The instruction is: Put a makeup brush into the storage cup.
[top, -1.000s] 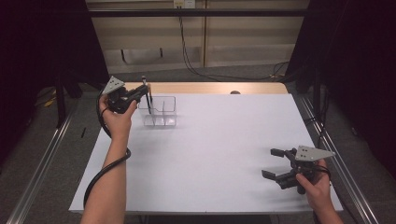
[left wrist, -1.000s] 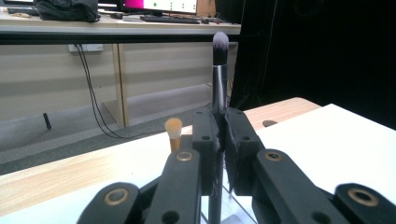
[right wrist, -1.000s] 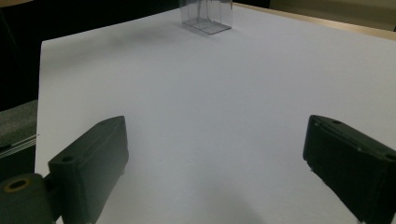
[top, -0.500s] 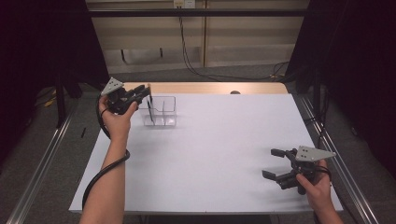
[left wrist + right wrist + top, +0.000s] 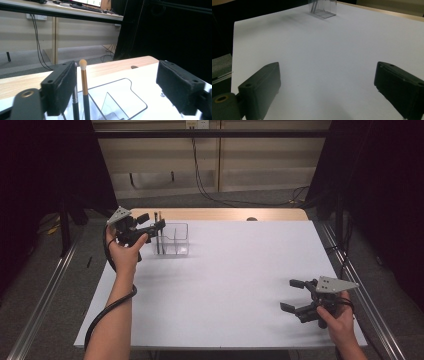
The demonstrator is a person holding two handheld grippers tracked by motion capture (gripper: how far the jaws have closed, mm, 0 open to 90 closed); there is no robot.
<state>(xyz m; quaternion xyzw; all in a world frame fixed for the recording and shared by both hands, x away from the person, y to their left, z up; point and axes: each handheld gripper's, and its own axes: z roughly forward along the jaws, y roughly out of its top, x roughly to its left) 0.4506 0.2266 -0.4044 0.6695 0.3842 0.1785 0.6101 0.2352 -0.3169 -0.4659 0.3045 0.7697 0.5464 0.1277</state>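
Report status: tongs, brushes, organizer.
Left tongs just opened, off the brushes. Brushes upright in clear organizer. Right tongs open, idle. Nothing in the way.

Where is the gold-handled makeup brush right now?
In the high view the makeup brush stands upright in the clear organizer at the table's far left, just beside the open left claw.

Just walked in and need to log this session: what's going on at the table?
A person works at a white table with a gripper in each hand. The left gripper is up at the clear acrylic organizer at the far left, where two makeup brushes stand upright. Its jaws have just been opening, and the brushes stand free next to one pad, so a brush looks newly dropped in. The right gripper waits open over bare table at the near right, holding nothing.
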